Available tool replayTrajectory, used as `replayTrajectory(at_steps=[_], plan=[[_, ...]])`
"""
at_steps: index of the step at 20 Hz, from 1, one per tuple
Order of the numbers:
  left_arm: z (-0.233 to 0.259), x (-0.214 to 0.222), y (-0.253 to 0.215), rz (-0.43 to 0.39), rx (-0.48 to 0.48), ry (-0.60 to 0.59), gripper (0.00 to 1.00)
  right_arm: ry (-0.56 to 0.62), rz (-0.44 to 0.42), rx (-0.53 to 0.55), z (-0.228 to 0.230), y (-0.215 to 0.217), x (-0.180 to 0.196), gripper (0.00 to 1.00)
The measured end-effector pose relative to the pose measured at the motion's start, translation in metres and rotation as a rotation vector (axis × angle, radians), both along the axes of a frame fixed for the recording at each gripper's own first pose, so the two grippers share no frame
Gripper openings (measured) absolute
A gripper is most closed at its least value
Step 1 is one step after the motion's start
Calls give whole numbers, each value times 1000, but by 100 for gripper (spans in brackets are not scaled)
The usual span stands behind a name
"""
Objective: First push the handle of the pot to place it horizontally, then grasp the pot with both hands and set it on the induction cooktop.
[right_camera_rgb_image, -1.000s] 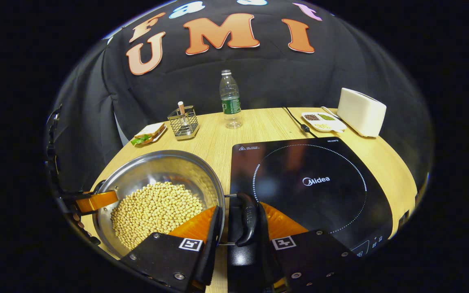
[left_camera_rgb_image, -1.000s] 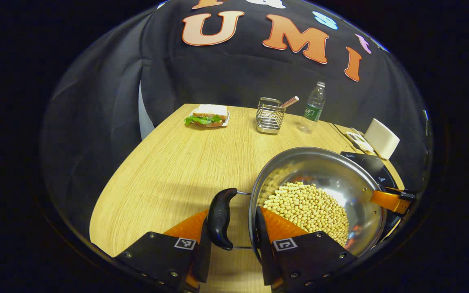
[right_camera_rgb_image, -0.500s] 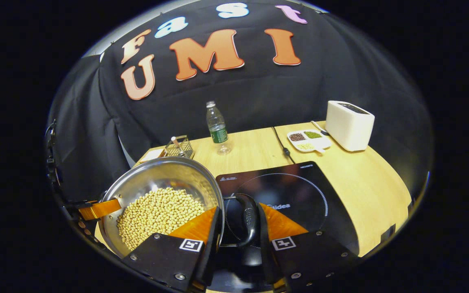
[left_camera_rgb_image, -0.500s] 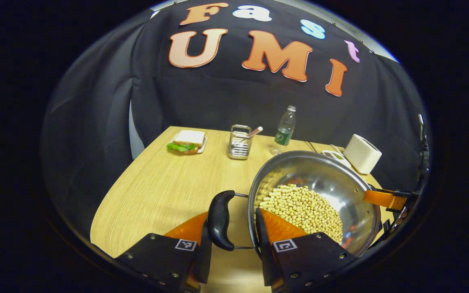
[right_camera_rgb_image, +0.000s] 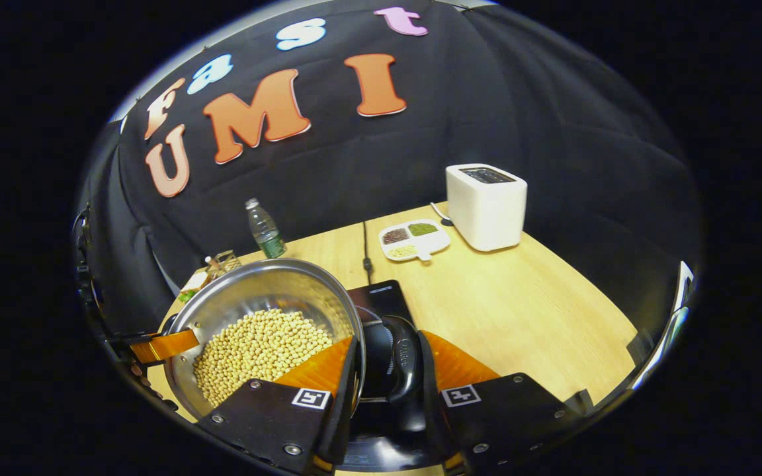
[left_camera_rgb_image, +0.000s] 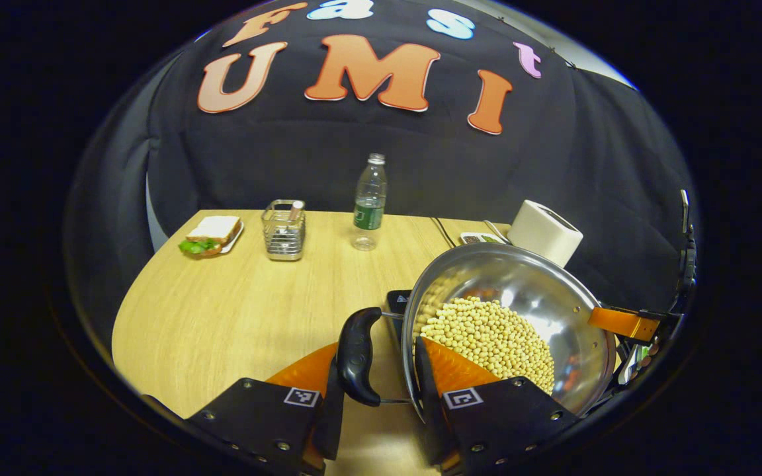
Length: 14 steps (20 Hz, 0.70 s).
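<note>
Broadly, the table (left_camera_rgb_image: 222,317) carries everything, and the pot (left_camera_rgb_image: 540,297) serves as the landmark; the steel pot holds a heap of beans (left_camera_rgb_image: 487,337) and sits over the cooktop (right_camera_rgb_image: 381,301), whose dark corner shows just behind the pot's rim in both views. Whether the pot touches the cooktop cannot be told. Behind the pot to the right stands the toaster (right_camera_rgb_image: 487,205), with a tray (right_camera_rgb_image: 414,239) just beside it. Behind the pot stands a bottle (left_camera_rgb_image: 369,201); left of that, farther from the pot, a wire basket (left_camera_rgb_image: 283,230) and then a sandwich (left_camera_rgb_image: 209,237). At the pot's left side the left gripper (left_camera_rgb_image: 381,370) straddles the rim, one finger inside the pot and one outside the black left handle (left_camera_rgb_image: 358,354), pinching it. At the pot's right side the right gripper (right_camera_rgb_image: 387,370) does likewise, pinching the right handle (right_camera_rgb_image: 401,357) between its fingers
</note>
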<state>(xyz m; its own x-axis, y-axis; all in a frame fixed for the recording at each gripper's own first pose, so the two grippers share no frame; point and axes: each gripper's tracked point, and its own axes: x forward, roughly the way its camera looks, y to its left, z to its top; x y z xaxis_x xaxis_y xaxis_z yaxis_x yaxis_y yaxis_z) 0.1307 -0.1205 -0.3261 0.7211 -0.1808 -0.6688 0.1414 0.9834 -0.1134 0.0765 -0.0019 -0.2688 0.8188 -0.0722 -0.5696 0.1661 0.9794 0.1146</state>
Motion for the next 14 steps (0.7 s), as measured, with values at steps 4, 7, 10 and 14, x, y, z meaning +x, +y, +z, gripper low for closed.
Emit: replayTrajectory(at_steps=[4, 7, 10, 14], plan=[[-20, 6, -26, -10, 4, 30, 53, 5, -19, 16, -9, -28, 3, 42], [-32, 7, -22, 28, 3, 64, 53, 31, 1, 46, -23, -27, 5, 47], [-10, 15, -15, 57, 21, -9, 55, 15, 22, 77, -16, -22, 7, 55], [62, 19, 10, 93, 89, -182, 62, -69, -9, 22, 19, -36, 6, 93]])
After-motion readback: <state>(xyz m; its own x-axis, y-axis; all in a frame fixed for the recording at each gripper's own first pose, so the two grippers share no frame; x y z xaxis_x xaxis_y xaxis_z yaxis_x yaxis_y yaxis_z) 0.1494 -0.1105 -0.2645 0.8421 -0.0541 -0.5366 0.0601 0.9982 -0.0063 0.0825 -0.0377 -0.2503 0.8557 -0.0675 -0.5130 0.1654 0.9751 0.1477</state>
